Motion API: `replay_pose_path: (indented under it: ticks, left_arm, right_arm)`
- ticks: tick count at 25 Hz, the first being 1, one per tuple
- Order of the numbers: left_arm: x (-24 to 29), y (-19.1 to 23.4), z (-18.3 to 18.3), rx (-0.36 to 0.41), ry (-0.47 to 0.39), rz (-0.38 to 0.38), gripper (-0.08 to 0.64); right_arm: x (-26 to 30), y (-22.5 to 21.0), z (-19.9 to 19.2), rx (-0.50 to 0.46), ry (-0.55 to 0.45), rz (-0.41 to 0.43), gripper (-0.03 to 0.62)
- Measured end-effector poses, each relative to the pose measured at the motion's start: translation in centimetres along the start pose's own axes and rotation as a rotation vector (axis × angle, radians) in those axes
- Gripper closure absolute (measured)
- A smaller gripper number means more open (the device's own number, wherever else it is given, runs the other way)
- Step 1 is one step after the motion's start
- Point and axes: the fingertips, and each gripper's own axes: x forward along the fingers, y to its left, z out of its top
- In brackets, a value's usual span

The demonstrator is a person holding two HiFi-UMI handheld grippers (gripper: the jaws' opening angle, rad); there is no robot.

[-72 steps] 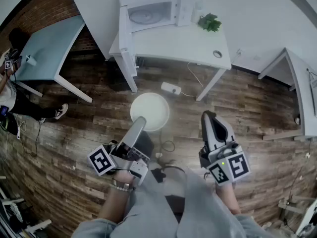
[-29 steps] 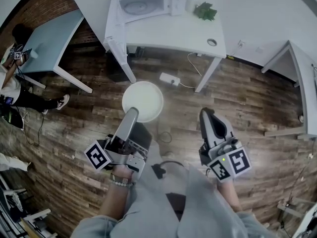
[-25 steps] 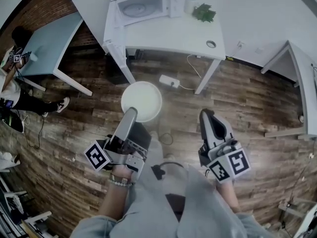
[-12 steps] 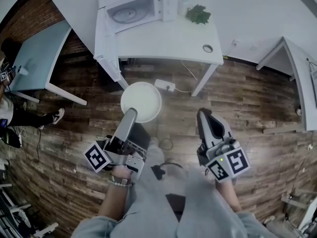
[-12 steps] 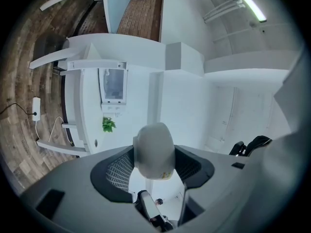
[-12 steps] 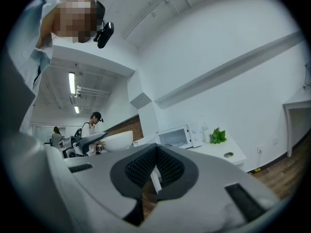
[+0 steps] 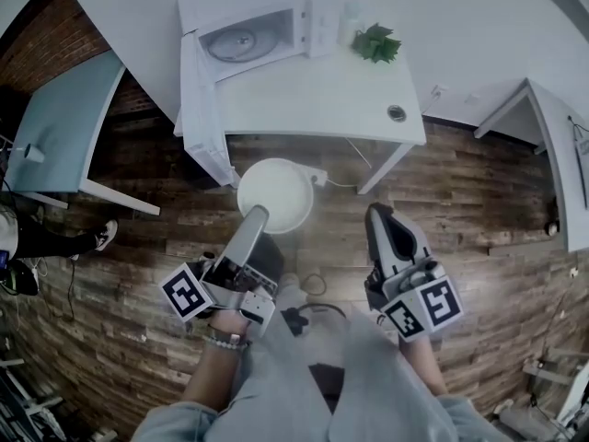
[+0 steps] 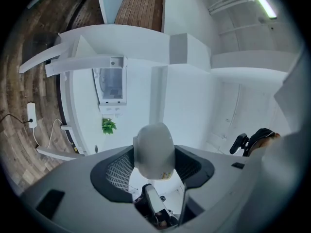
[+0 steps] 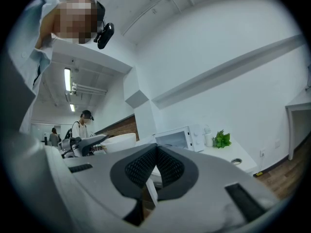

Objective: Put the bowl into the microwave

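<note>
A white bowl (image 7: 275, 195) hangs above the wooden floor just in front of the white table (image 7: 340, 95), with my left gripper (image 7: 260, 212) shut on its near rim. In the left gripper view the bowl (image 8: 154, 149) fills the gap between the dark pads (image 8: 119, 171). The white microwave (image 7: 253, 37) stands on the table's far left, its door (image 7: 198, 95) swung open and the turntable visible inside. My right gripper (image 7: 381, 221) is held to the bowl's right, jaws shut and empty; in its own view the right gripper (image 9: 156, 152) faces the microwave (image 9: 177, 139).
A green plant (image 7: 375, 42) and a white bottle (image 7: 348, 12) stand right of the microwave. A power strip (image 7: 317, 175) with a cable lies under the table. A grey-blue table (image 7: 60, 127) is at the left, with a person (image 7: 18, 238) beside it. Another white table (image 7: 552, 155) is at the right.
The bowl and both grippers have moved closer to the white table; the microwave now looks nearer and larger. The left gripper still holds the bowl and the right stays shut.
</note>
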Motion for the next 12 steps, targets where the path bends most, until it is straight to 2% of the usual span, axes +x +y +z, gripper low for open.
replay_pose_path:
  ticks: [12]
  left_arm:
    - [3.5,2.0,4.9,-0.049,0.081,-0.033,0.316]
  right_arm:
    - [6.6,-0.4,0.2,-0.012,-0.01,-0.06,0.597]
